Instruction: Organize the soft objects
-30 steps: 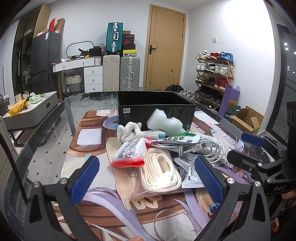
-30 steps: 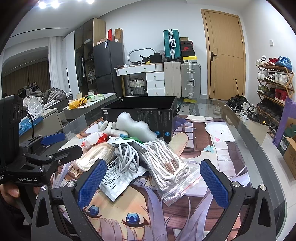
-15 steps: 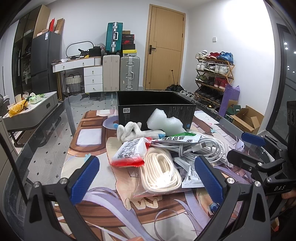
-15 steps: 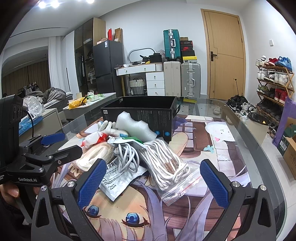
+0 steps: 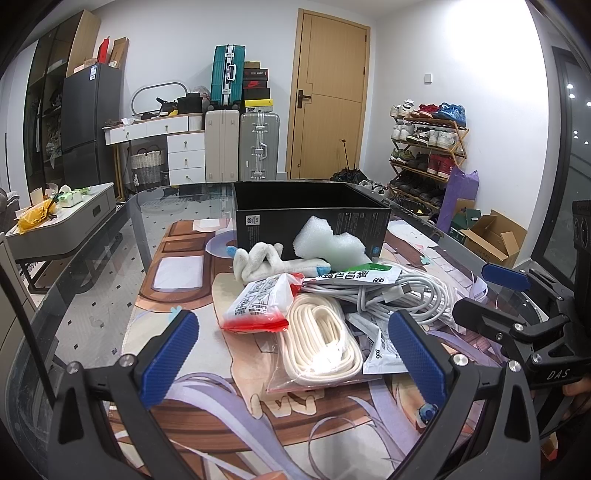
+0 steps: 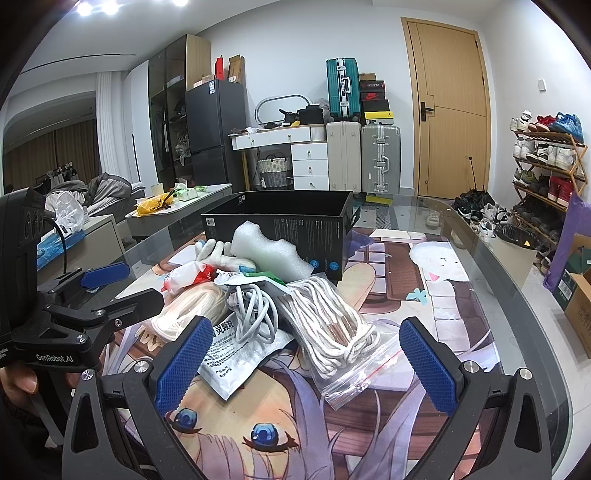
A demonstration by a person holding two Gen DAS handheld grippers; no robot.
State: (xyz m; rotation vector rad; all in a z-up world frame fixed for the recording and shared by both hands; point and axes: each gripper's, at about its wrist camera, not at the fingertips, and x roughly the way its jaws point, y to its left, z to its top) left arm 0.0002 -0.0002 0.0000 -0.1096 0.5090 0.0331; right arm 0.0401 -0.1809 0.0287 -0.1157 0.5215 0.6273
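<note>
Both jaws spread wide, gripping nothing: left hand-held gripper (image 5: pixel 291 352), right hand-held gripper (image 6: pixel 304 362). Soft pile (rope bag (image 5: pixel 319 341), foam (image 5: pixel 330 245), cables (image 6: pixel 253 312)) sits on worktop (image 6: pixel 476 295), just before black box (image 5: pixel 310 212).

White walls (image 6: pixel 295 48) all around, with a wooden door (image 6: pixel 448 110) in the far one. Beside it upright suitcases (image 6: pixel 380 158), a white desk with drawers (image 6: pixel 295 155) and a dark fridge (image 6: pixel 216 133). At right a shoe rack (image 6: pixel 546 155) full of shoes. Ceiling spotlights (image 6: pixel 107 6) lit; pale tiled floor (image 6: pixel 543 295).
</note>
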